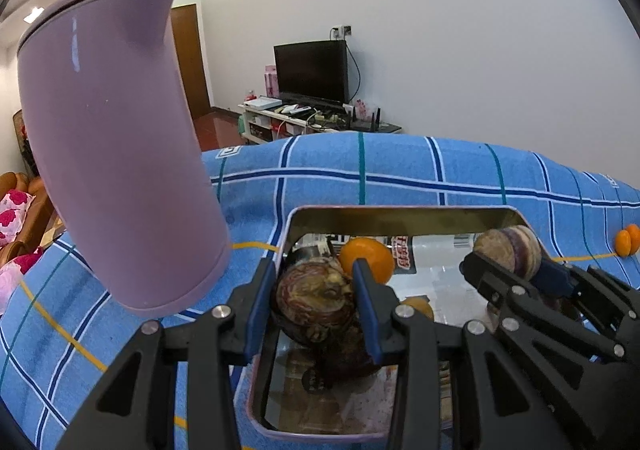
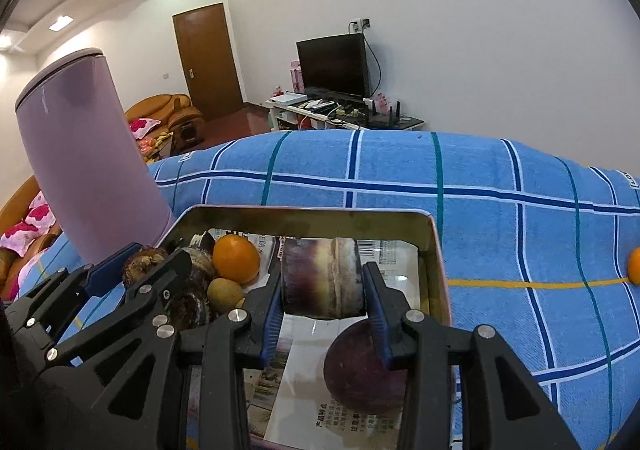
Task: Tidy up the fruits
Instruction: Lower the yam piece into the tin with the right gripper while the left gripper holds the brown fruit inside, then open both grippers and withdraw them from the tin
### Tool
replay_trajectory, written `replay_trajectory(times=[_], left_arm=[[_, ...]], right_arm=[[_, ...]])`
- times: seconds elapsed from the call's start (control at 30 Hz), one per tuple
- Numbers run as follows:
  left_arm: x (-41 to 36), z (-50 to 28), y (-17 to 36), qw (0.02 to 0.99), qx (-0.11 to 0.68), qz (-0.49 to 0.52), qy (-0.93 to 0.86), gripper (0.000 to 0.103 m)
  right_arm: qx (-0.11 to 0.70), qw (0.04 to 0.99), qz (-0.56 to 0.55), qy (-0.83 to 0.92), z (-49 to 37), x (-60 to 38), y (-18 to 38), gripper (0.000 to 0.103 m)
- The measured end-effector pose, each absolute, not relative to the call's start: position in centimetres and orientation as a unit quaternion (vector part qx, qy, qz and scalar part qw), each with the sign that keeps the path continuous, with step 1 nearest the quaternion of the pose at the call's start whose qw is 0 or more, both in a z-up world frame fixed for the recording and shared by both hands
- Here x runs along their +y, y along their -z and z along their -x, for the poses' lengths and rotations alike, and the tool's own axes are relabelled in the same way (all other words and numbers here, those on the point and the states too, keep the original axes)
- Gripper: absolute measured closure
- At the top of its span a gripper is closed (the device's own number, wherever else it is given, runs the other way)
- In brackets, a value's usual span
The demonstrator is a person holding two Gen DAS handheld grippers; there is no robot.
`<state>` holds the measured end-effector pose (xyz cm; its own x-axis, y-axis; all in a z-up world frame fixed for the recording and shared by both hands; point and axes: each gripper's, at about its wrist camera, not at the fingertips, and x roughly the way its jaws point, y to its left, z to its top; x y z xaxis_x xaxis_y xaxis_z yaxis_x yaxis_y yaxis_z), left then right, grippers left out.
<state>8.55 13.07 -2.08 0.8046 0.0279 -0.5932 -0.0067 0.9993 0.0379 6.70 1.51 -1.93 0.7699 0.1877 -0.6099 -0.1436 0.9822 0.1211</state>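
A shiny metal tray (image 1: 400, 214) (image 2: 312, 214) sits on the blue checked cloth. My left gripper (image 1: 314, 298) is shut on a mottled purple-brown fruit (image 1: 316, 296) over the tray's left part; it also shows in the right wrist view (image 2: 138, 268). My right gripper (image 2: 322, 292) is shut on a purple-and-cream banded fruit (image 2: 322, 278) over the tray; it also shows in the left wrist view (image 1: 508, 252). An orange (image 1: 366, 256) (image 2: 235, 258), a small tan fruit (image 2: 225, 294) and a dark purple round fruit (image 2: 360, 370) lie in the tray.
A tall lilac jug (image 1: 116, 153) (image 2: 88, 161) stands on the cloth just left of the tray. Two small orange fruits (image 1: 626, 241) lie on the cloth at the far right, one showing in the right wrist view (image 2: 634, 266). A TV stand is beyond the table.
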Motion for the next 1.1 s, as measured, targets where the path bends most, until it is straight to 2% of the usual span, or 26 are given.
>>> replay_trajectory(times=[0.17, 0.27, 0.4, 0.53, 0.67, 0.7, 0.73, 0.77, 0.8, 0.83, 0.9, 0.93, 1.0, 1.1], left_arm=[[13.4, -8.4, 2.1, 0.950, 0.313, -0.011, -0.012, 0.062], [13.5, -8.4, 2.1, 0.950, 0.312, -0.008, -0.013, 0.062], [13.0, -8.1, 2.1, 0.952, 0.304, -0.021, -0.008, 0.062], [12.6, -7.6, 1.9, 0.955, 0.294, -0.027, -0.001, 0.062], [12.7, -7.7, 1.9, 0.953, 0.303, -0.012, 0.006, 0.060], [12.8, -7.6, 1.9, 0.954, 0.301, -0.009, 0.006, 0.054], [12.8, -7.5, 1.8, 0.955, 0.298, -0.008, 0.003, 0.040], [12.9, -7.3, 1.7, 0.956, 0.292, -0.008, -0.002, 0.032], [12.9, -7.0, 1.6, 0.958, 0.287, -0.007, -0.007, 0.016], [13.0, -6.7, 1.4, 0.961, 0.278, -0.006, -0.014, 0.006], [13.1, -5.9, 1.0, 0.966, 0.256, -0.003, -0.020, 0.002], [13.1, -5.6, 0.9, 0.968, 0.249, -0.003, -0.023, 0.000], [13.1, -5.0, 0.6, 0.971, 0.237, -0.005, -0.028, 0.000], [13.1, -4.9, 0.6, 0.971, 0.238, -0.004, -0.028, 0.000]], right_arm=[[0.322, 0.938, -0.059, -0.117, -6.4, 1.0, 1.9, 0.062], [0.312, 0.930, -0.110, -0.160, -6.4, 0.0, 2.0, 0.063], [0.300, 0.914, -0.169, -0.215, -5.9, -0.9, 1.8, 0.053], [0.251, 0.944, -0.146, -0.156, -3.9, -1.6, 0.5, 0.053], [0.236, 0.960, -0.130, -0.077, -2.8, -2.6, 0.4, 0.050], [0.235, 0.962, -0.126, -0.060, -2.7, -2.7, 0.5, 0.045], [0.234, 0.963, -0.125, -0.049, -2.6, -2.9, 0.6, 0.043], [0.232, 0.964, -0.125, -0.036, -2.5, -3.1, 0.7, 0.043], [0.229, 0.965, -0.128, -0.028, -2.4, -3.3, 0.7, 0.043], [0.226, 0.965, -0.128, -0.023, -2.3, -3.2, 0.7, 0.042], [0.217, 0.968, -0.128, -0.014, -1.7, -3.7, 0.3, 0.038], [0.211, 0.969, -0.127, -0.010, -1.5, -3.8, 0.2, 0.032], [0.195, 0.973, -0.125, 0.000, -0.8, -4.0, -0.1, 0.027], [0.176, 0.977, -0.116, 0.007, 0.2, -3.9, -0.6, 0.027]])
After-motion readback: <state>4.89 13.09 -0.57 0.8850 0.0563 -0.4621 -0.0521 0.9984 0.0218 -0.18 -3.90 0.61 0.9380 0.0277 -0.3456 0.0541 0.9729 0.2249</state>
